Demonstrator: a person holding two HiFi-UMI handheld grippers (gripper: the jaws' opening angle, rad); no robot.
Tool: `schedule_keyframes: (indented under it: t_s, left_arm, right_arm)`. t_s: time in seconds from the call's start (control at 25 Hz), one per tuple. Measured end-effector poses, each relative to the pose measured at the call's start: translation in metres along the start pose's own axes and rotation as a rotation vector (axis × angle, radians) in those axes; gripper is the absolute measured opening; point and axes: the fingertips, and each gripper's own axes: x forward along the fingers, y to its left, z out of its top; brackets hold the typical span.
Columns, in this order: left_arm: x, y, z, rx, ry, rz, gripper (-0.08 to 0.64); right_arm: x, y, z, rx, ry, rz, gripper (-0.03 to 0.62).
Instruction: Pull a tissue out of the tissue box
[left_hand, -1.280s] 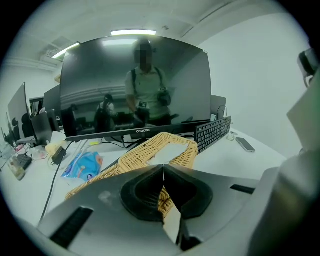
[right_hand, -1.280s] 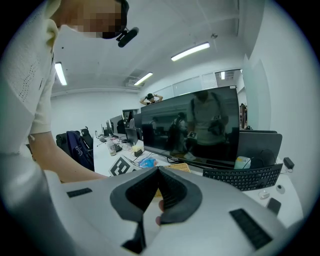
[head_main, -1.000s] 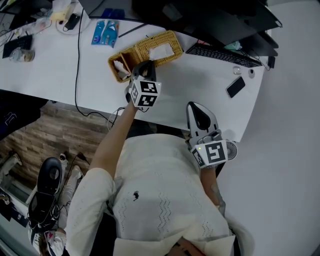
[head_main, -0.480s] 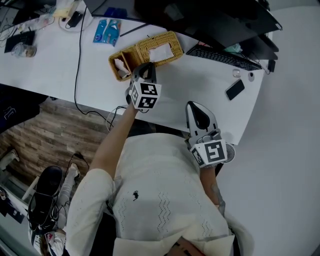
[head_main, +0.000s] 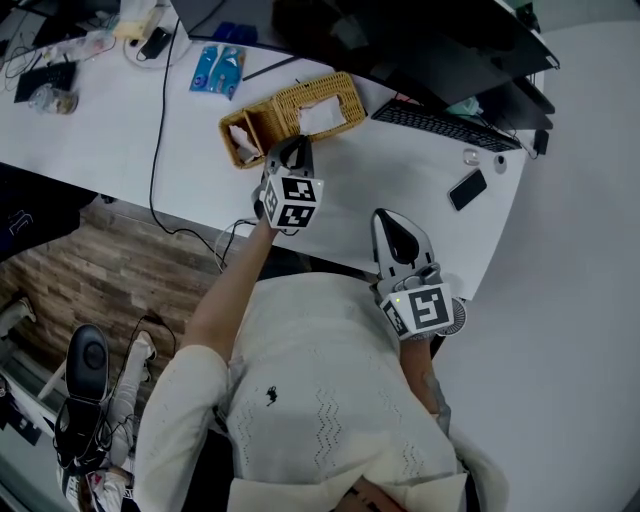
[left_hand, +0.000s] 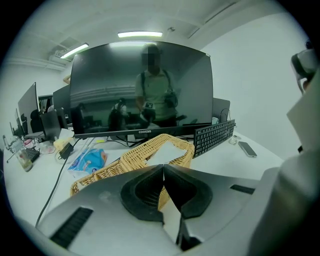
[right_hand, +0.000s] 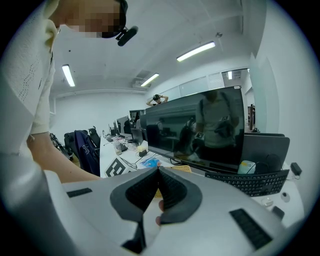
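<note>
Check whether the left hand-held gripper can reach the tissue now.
Probably yes: the left hand-held gripper points at the box, nothing lies between it and the tissue, though its jaws are shut.

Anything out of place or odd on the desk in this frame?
Nothing looks spilled or damaged. The wicker tissue box sits at an angle to the edge of the desk, with a tissue showing in its slot. The left tool, jaws together, is close beside the box.

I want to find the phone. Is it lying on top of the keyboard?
No, the phone lies flat on the white desk, apart from the keyboard.
</note>
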Motion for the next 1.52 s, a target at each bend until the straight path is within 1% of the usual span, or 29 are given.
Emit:
schedule_keyframes:
  t_s: [0.56,1.52]
  left_arm:
    - [-0.011,-0.004,-0.004,-0.005,-0.001,0.022,0.012]
    - [-0.023,-0.015,-0.007,-0.013,-0.006,0.044,0.012]
  right_arm:
    - [-0.004,0.001,0.002,-0.019,-0.015,0.029,0.002]
    - [-0.015,-0.001,0.003,-0.040,-0.035,0.055,0.002]
